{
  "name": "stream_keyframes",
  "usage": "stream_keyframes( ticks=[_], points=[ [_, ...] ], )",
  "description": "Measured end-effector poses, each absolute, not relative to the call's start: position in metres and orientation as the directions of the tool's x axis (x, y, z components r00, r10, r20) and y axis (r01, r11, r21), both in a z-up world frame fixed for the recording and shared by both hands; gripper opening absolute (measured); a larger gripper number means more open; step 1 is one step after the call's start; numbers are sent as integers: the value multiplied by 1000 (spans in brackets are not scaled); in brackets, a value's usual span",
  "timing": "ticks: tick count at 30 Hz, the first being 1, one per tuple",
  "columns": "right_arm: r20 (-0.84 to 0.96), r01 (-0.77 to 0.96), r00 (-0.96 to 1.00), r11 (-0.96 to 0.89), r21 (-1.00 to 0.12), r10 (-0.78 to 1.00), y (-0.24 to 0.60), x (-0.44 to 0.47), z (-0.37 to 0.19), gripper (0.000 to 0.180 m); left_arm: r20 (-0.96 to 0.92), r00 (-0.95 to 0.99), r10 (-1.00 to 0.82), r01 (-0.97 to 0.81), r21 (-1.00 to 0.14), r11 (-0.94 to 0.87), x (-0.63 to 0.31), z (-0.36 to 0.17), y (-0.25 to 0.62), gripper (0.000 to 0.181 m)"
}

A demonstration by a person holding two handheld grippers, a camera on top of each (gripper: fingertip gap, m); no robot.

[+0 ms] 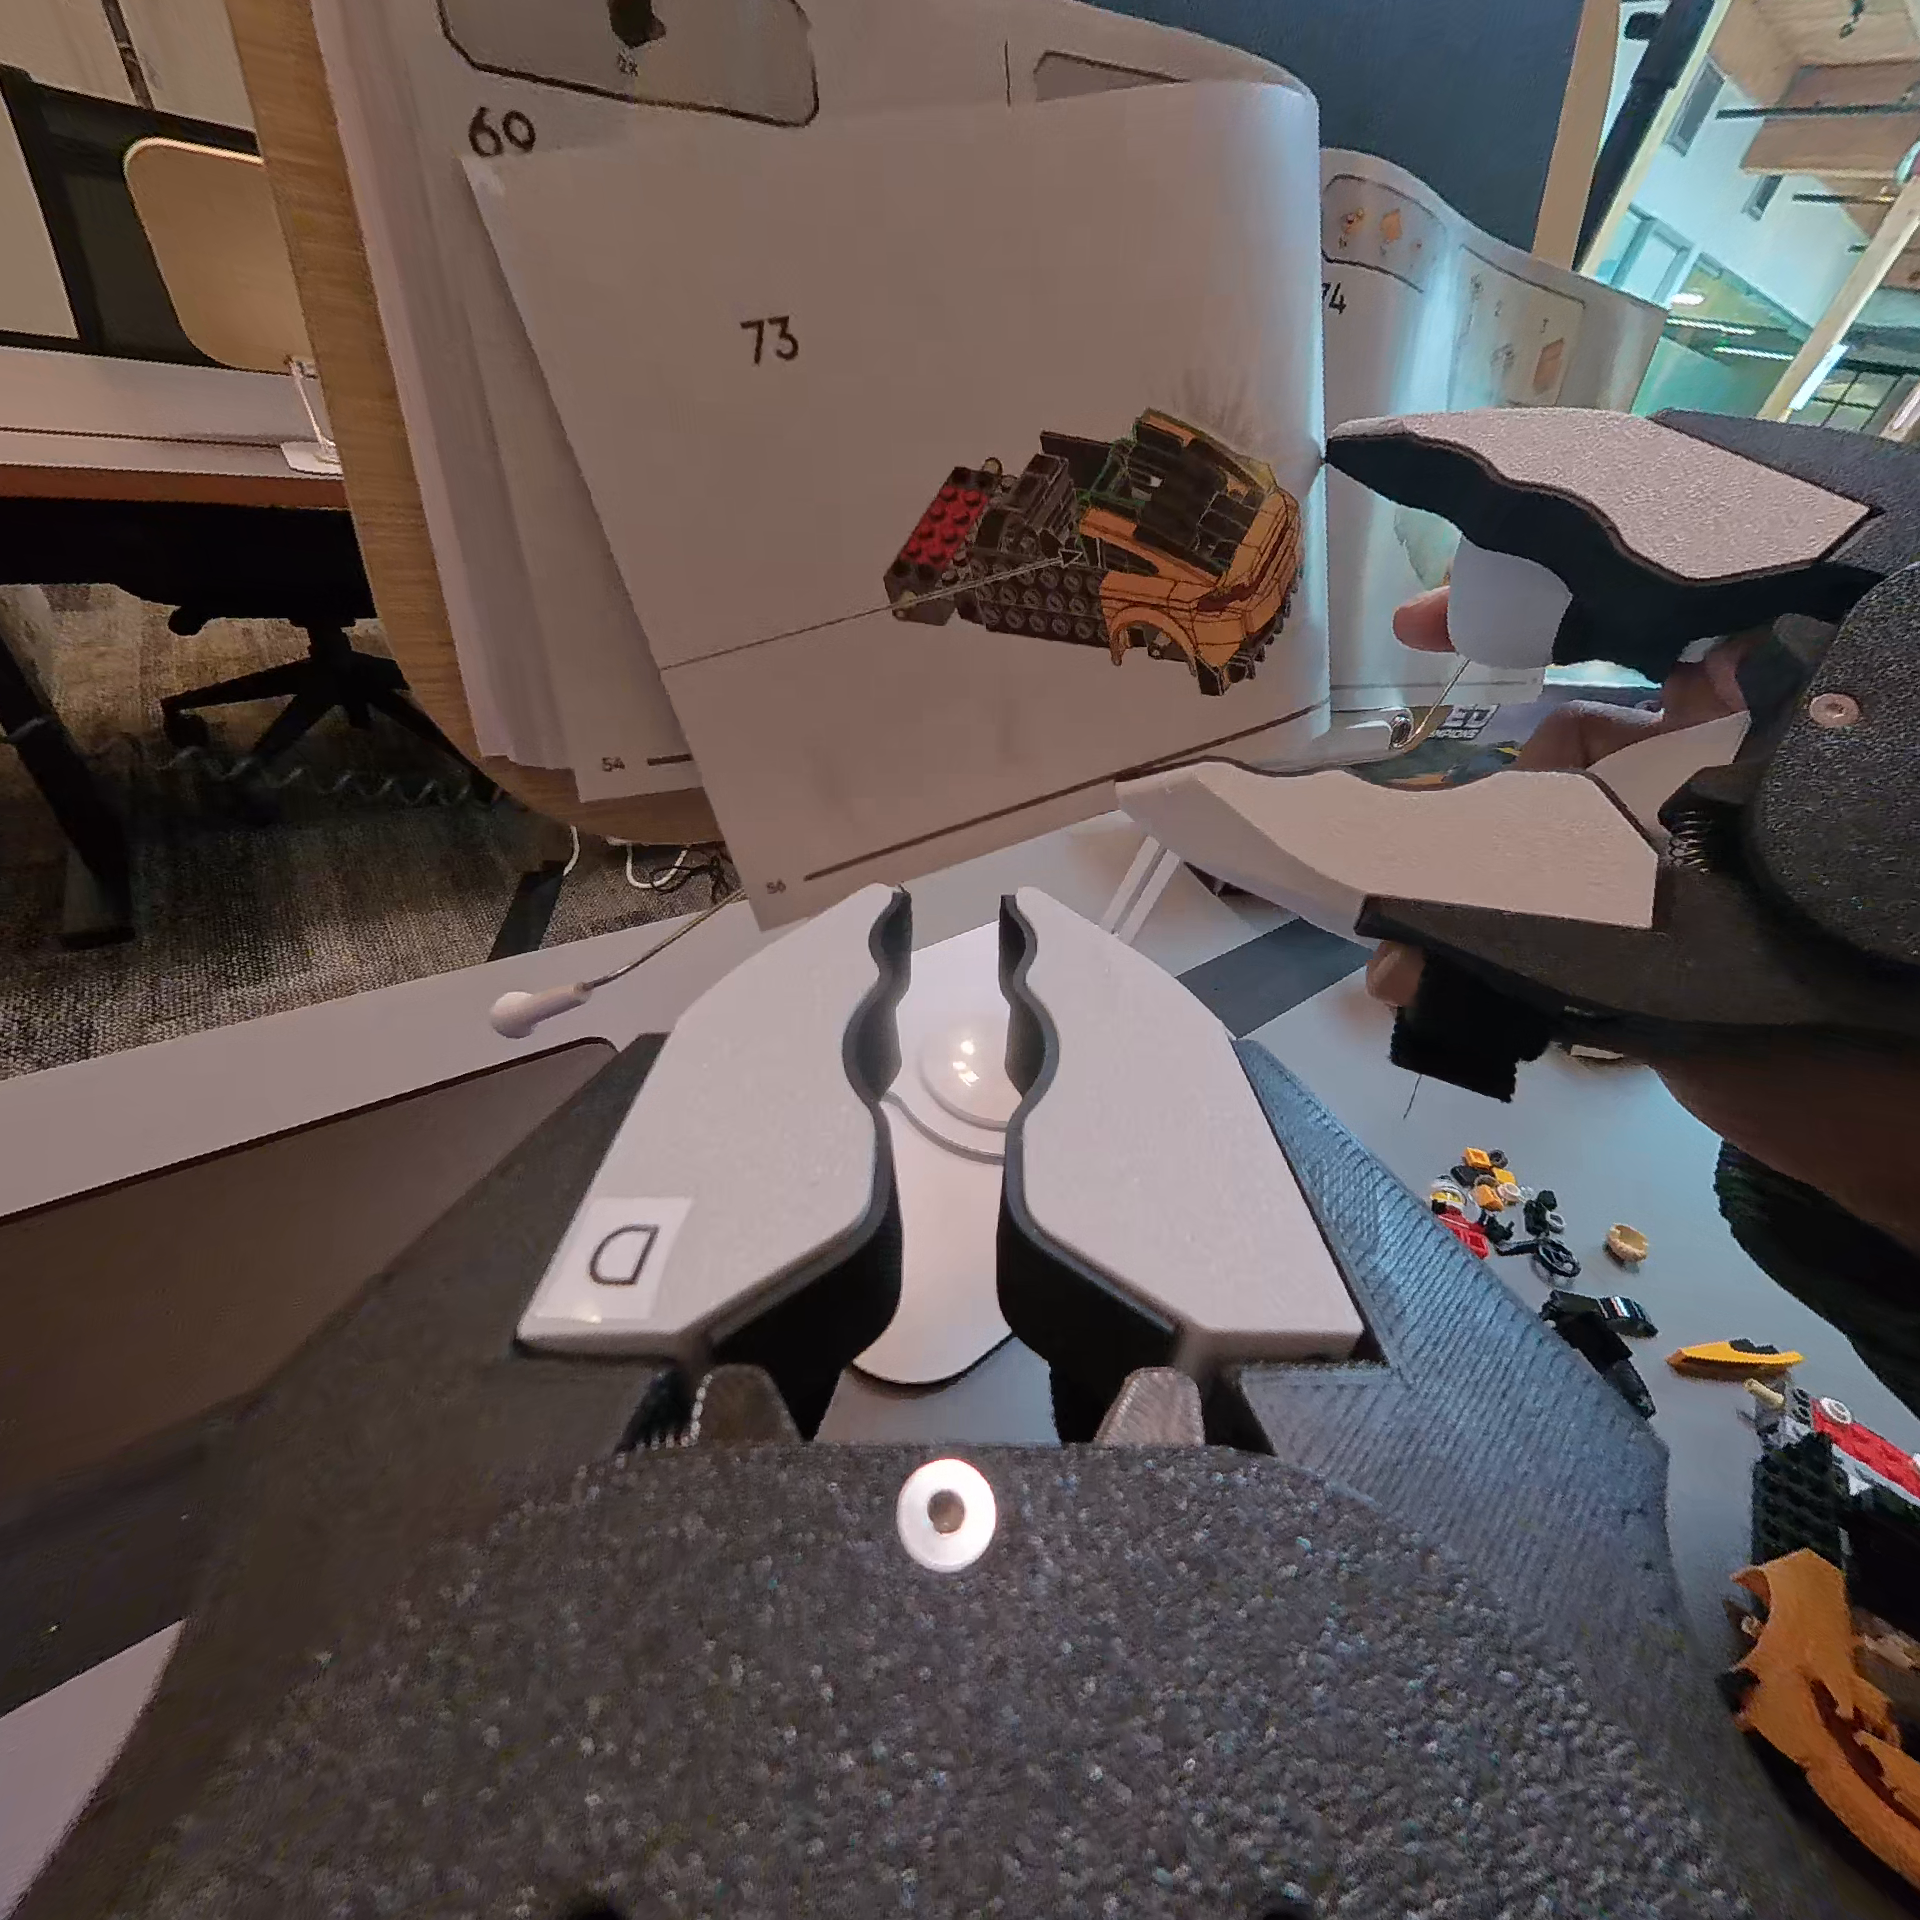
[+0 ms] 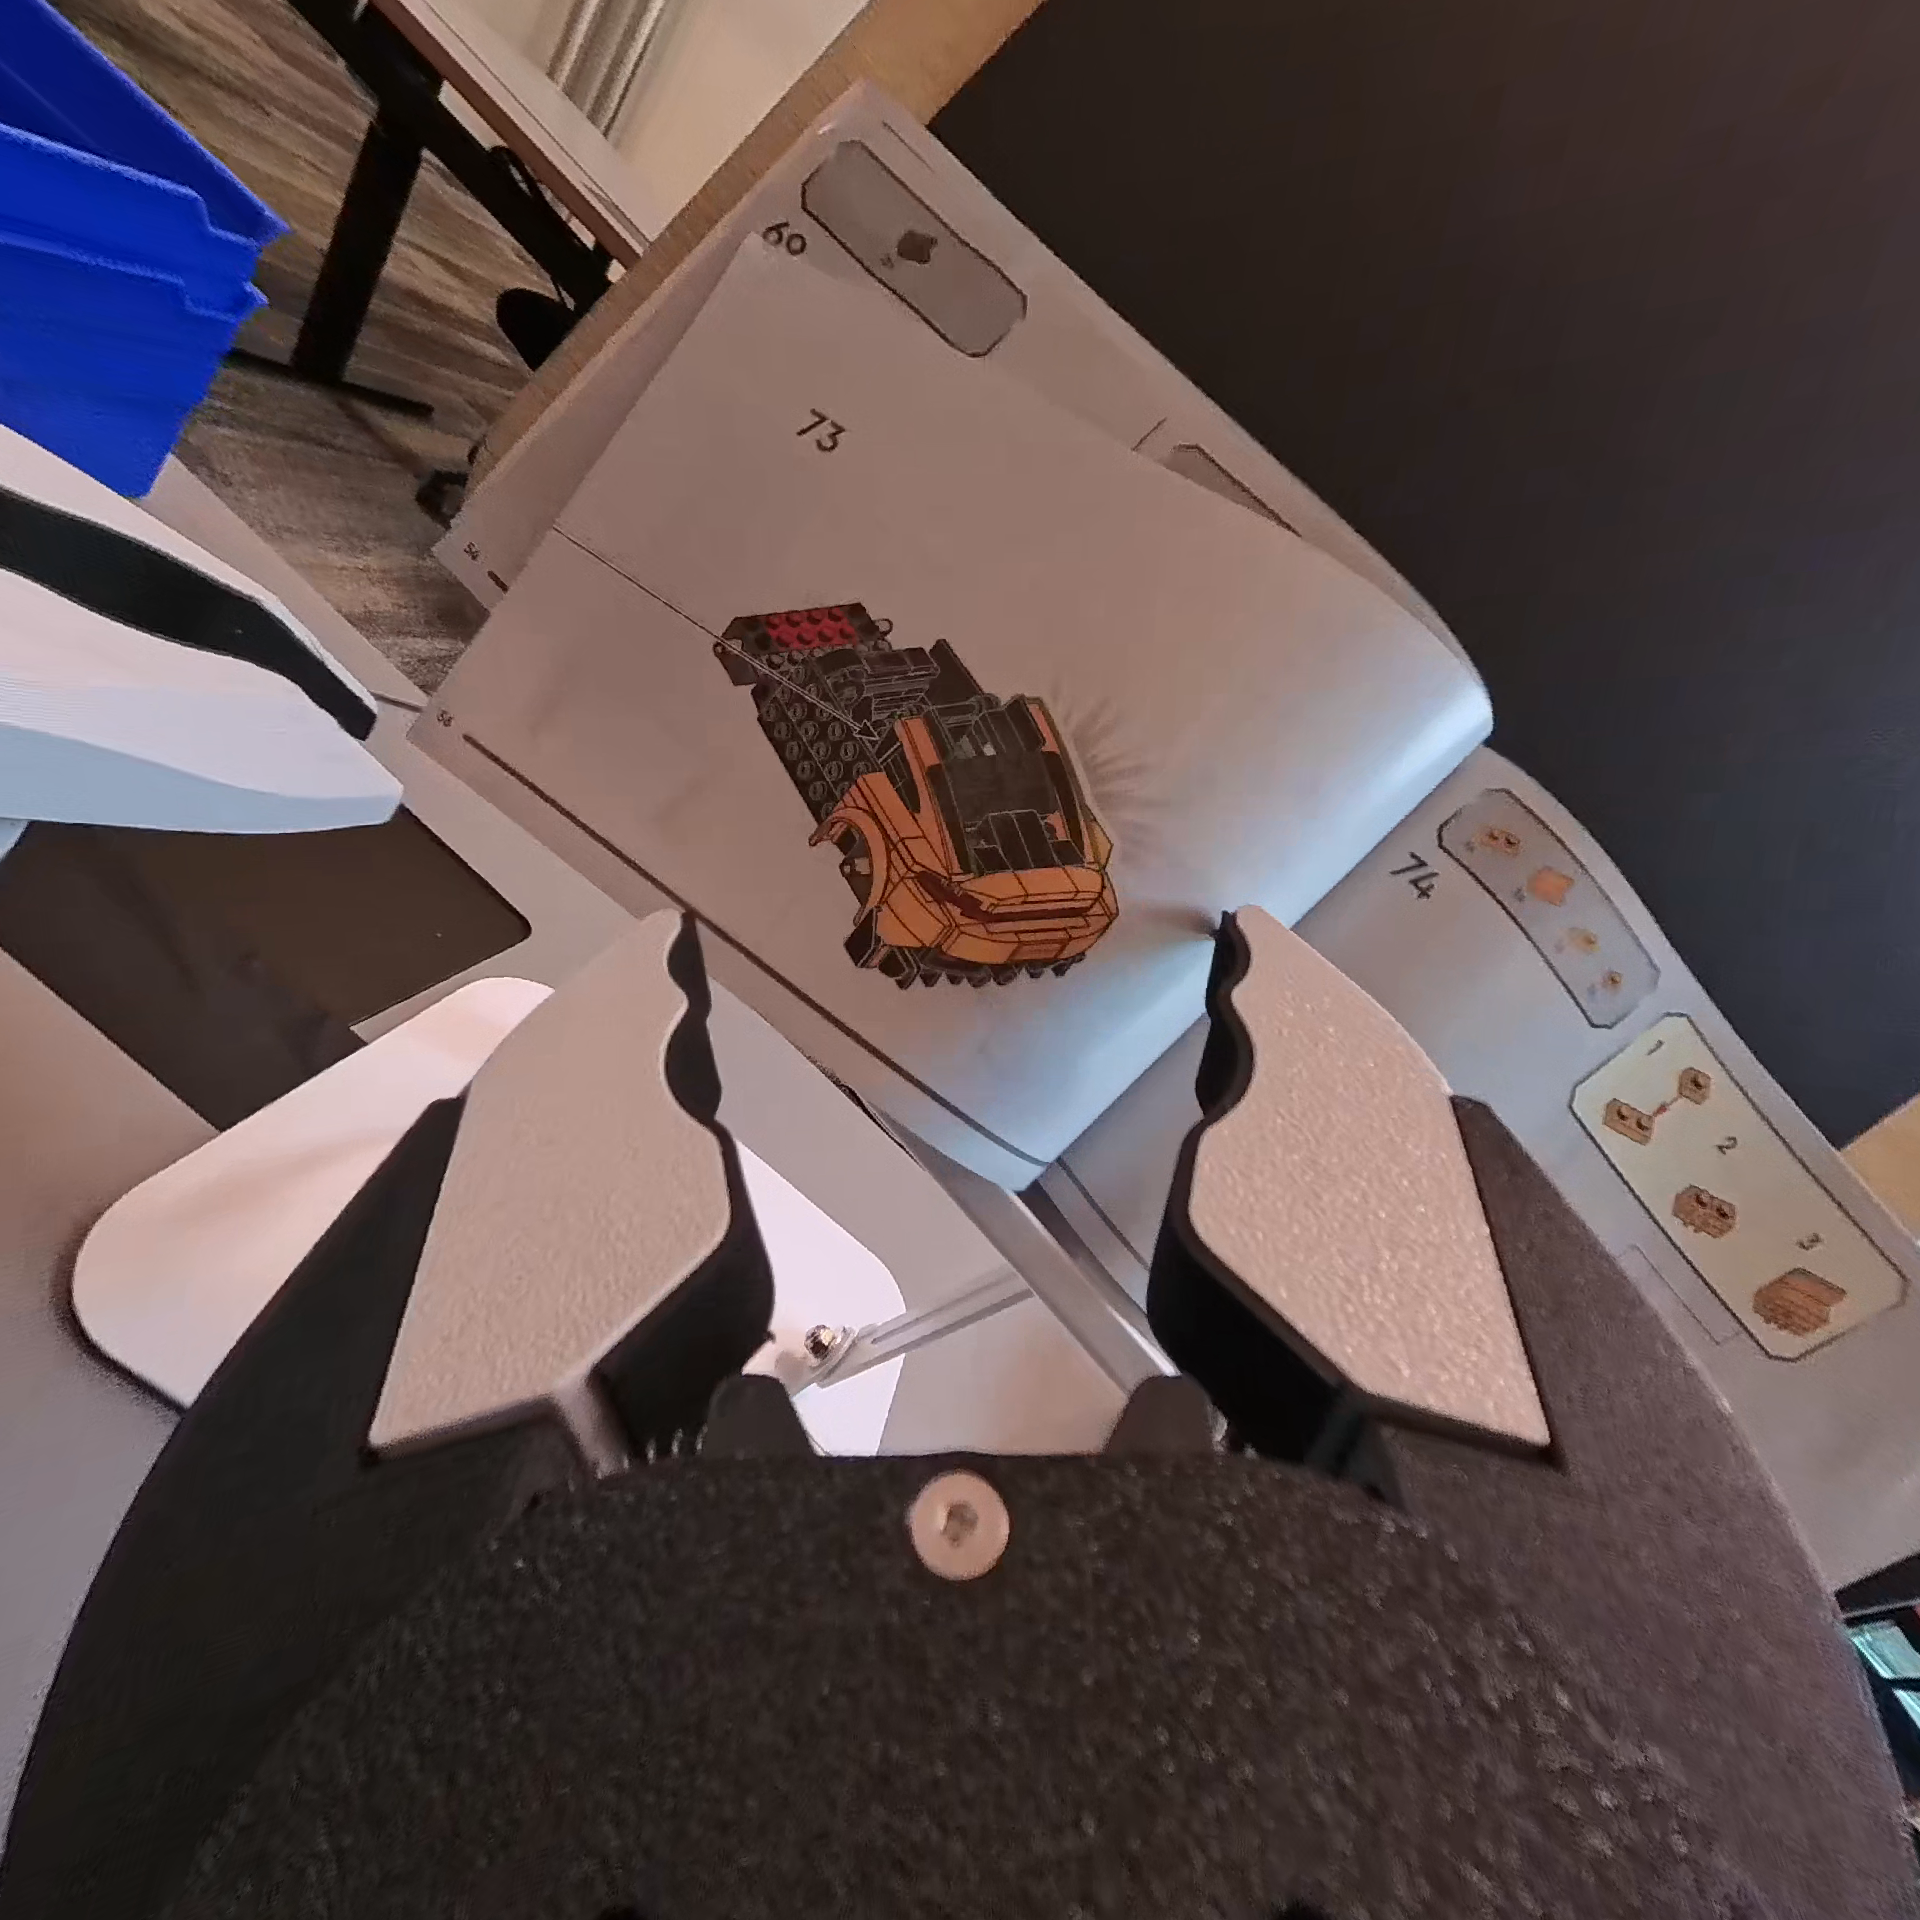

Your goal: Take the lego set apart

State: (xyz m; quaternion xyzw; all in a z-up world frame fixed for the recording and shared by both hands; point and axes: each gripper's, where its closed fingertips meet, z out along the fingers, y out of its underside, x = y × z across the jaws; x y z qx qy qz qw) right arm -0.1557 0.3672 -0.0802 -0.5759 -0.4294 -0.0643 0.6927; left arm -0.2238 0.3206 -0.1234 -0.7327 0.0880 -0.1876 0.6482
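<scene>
The partly built orange, black and red lego car (image 1: 1829, 1558) sits at the lower right edge of the left wrist view. Loose small pieces (image 1: 1496, 1205) and an orange curved piece (image 1: 1730, 1356) lie on the grey table beyond it. An instruction booklet (image 1: 935, 416) stands open on a stand ahead. My left gripper (image 1: 954, 909) is empty, its jaws a narrow gap apart, just below the booklet. My right gripper (image 1: 1231, 623) is open, with one fingertip (image 2: 1236, 935) touching the curled page (image 2: 935, 582) near the fold. My right gripper (image 2: 956, 925) holds nothing.
The stand's white base plate (image 1: 935, 1340) lies under my left gripper. A dark inset panel (image 1: 260, 1195) is in the table at left. Blue bins (image 2: 104, 260) are stacked at the far left. An office chair (image 1: 260, 416) and desks stand on the carpet behind. My right gripper's tips are some 30 cm from the orange curved piece (image 1: 1730, 1356).
</scene>
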Motion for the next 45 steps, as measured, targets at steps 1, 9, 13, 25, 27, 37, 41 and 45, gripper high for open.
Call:
stream_keyframes(
  ticks=[1, 9, 13, 25, 27, 37, 41, 45],
  points=[
    [669, 585, 626, 326, -743, 402, 368, -155, -80, 91, 160, 914, -373, 113, -983, -144, -223, -124, 321, 16],
    [682, 605, 650, 314, -731, 335, 382, -144, -74, 83, 156, 913, -378, 107, -983, -150, -221, -126, 320, 16],
    [670, 597, 665, 306, -742, 329, 390, -128, -70, 55, 156, 912, -378, 107, -983, -148, -221, -125, 320, 16],
    [296, 231, 858, 199, -952, 419, 399, -51, -62, 22, 160, 906, -391, 107, -982, -154, -216, -125, 320, 16],
    [222, 169, 876, 158, -973, 428, 402, -37, -63, 21, 152, 906, -396, 97, -983, -154, -213, -126, 320, 16],
    [63, 30, 899, 83, -996, 432, 397, 2, -72, 26, 81, 871, -485, 7, -988, -152, -159, -123, 318, 16],
    [-57, -56, 870, -17, -998, 490, 393, 0, -85, 36, 12, 853, -522, -60, -991, -121, -128, -113, 325, 15],
    [-118, -63, 862, -127, -990, 492, 397, -18, -97, 45, -64, 841, -537, -112, -992, -57, -98, -90, 338, 12]
  ],
)
